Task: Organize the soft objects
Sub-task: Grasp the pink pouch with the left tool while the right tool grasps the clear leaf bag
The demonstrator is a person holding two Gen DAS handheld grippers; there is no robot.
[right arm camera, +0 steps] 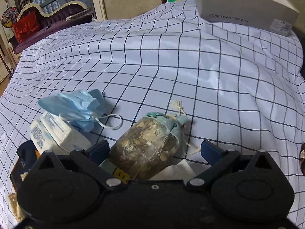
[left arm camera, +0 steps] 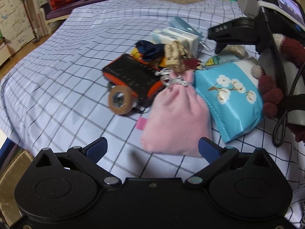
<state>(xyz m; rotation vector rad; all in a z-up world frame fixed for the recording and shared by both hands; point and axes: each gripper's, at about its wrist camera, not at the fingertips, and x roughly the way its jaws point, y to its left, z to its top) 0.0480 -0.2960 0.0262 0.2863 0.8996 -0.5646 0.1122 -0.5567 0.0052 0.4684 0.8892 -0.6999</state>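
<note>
Checked sheet (right arm camera: 209, 72) lies bare toward white box (right arm camera: 246, 5). Nearer, face mask (right arm camera: 76, 108), tissue pack (right arm camera: 55, 135) and sachet (right arm camera: 150, 147) obstruct passage.

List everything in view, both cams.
pouch: 1, pink, nearest left tongs
packet: 1, blue, flower print, right of pouch
case: 1, black and orange, left of pouch
tape: 1, brown, against case
sachet: 1, clear with teal top, between right tongs' fingers
mask: 1, blue, left of sachet
box: 1, white, far right
sheet: 1, white, checked
left tongs: open, empty
right tongs: open
</note>
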